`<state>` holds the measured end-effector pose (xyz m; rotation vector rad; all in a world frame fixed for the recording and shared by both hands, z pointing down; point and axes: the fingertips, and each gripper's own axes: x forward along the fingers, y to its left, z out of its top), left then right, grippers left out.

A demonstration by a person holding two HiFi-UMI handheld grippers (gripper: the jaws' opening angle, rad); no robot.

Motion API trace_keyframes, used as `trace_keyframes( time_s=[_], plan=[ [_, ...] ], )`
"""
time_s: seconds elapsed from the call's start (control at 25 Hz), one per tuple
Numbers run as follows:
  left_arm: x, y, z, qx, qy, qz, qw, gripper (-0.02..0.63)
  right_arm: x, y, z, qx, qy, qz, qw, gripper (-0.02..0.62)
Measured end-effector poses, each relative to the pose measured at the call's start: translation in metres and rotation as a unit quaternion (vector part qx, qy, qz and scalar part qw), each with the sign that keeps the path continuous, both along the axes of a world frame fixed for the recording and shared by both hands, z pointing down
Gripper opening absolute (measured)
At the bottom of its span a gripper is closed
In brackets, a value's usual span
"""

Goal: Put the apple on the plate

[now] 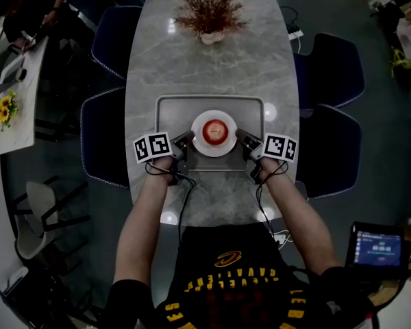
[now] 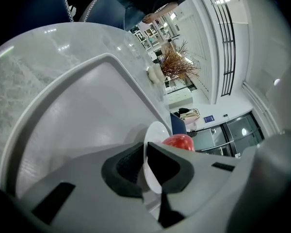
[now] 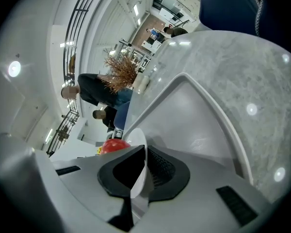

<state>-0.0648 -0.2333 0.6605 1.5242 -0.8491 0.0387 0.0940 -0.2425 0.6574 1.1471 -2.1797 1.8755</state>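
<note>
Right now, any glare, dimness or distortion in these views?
Head view: dim, dark corners, bright glints on the table. Left gripper view: heavy fisheye bends the tray; bright background. Right gripper view: same warp, glints on the table, plate rim sharp.

Red apple [image 1: 214, 130] sits on the plate [image 1: 199, 144].
Left tongs [image 1: 189, 141] and right tongs [image 1: 240, 139] grip the white plate's opposite edges over a grey tray [image 1: 171, 108] on the counter [image 1: 212, 60].

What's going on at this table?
A person holds a gripper in each hand. The left gripper and right gripper are each shut on opposite edges of the round white plate, which carries the red apple. The plate sits over the grey rectangular tray on the marble table.
</note>
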Motion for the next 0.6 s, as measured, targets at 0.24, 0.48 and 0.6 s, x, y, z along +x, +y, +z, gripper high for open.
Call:
trace_keyframes(
  time_s=[0.24, 0.48, 0.6],
  plan=[
    [-0.004, 0.001, 0.006, -0.004, -0.021, -0.001, 0.9998, 0.025, -0.005, 0.002, 0.005, -0.002, 0.022, -0.011, 1.0, 0.026],
    [-0.006, 0.005, 0.01, -0.012, -0.038, 0.0, 0.9992, 0.025, -0.008, 0.005, 0.011, 0.002, 0.059, -0.026, 0.998, 0.026],
    [-0.007, 0.006, 0.015, -0.016, -0.051, 0.003, 0.9986, 0.025, -0.009, 0.006, 0.014, 0.0, 0.066, -0.027, 0.997, 0.026]
  ],
)
